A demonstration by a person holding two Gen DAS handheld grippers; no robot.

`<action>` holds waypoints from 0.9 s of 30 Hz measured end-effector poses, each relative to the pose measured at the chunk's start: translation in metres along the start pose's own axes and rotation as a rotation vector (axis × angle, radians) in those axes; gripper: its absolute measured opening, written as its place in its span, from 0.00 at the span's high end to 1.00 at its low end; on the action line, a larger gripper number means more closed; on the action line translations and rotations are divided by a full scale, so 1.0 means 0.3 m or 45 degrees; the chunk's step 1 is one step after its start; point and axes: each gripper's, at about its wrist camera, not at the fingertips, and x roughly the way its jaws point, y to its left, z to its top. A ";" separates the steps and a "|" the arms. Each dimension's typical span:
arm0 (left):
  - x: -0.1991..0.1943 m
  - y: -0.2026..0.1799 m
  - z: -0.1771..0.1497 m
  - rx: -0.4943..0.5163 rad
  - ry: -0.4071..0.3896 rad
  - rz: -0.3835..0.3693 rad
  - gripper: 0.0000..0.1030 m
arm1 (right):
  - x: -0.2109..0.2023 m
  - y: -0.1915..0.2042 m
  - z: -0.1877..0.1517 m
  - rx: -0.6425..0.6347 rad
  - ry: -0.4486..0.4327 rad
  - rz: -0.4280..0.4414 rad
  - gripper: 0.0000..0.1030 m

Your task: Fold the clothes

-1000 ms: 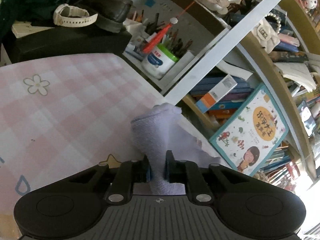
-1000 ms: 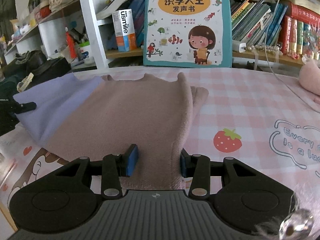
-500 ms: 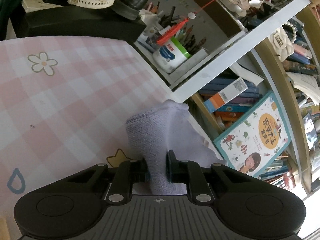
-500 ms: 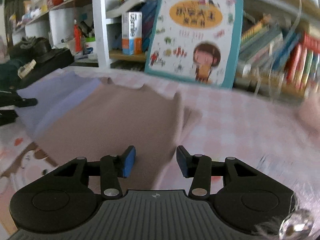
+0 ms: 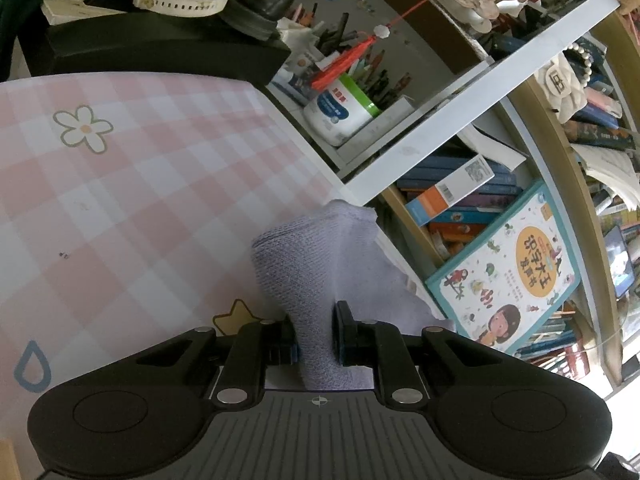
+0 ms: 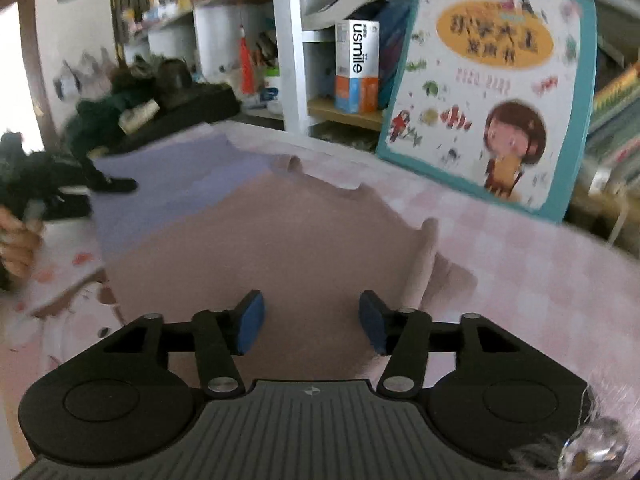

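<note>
At the far left of the right wrist view, a hand [image 6: 16, 240] and the dark shape of the left gripper [image 6: 100, 184] meet the lavender edge of the garment [image 6: 280, 264]. The left wrist view shows that grasp close up: the left gripper [image 5: 314, 336] is clenched on a bunched corner of the lavender knit [image 5: 316, 272], which rises from between the fingers toward the centre of the frame, above the pink checked worktop [image 5: 120, 184]. Moving right, the garment spreads as a broad mauve-brown panel across the middle of the right wrist view, its long axis running from the lavender part at centre left down toward the lower centre. There the right gripper [image 6: 311, 322] hangs over the cloth with its blue-padded fingers [image 6: 252, 320] spread apart and gripping nothing; the fabric lies directly under and ahead of them. A raised ridge of cloth [image 6: 424, 264] stands just right of the right-hand finger. Further right, a picture book [image 6: 492, 92] leans against the shelves. By my reading, any coming fold turns on the held left corner, with the right gripper nearer the ridge.
</note>
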 end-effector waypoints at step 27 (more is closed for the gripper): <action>-0.191 -0.658 -0.198 0.864 -0.156 -0.174 0.89 | -0.012 0.007 -0.068 -0.094 -0.044 -0.003 0.38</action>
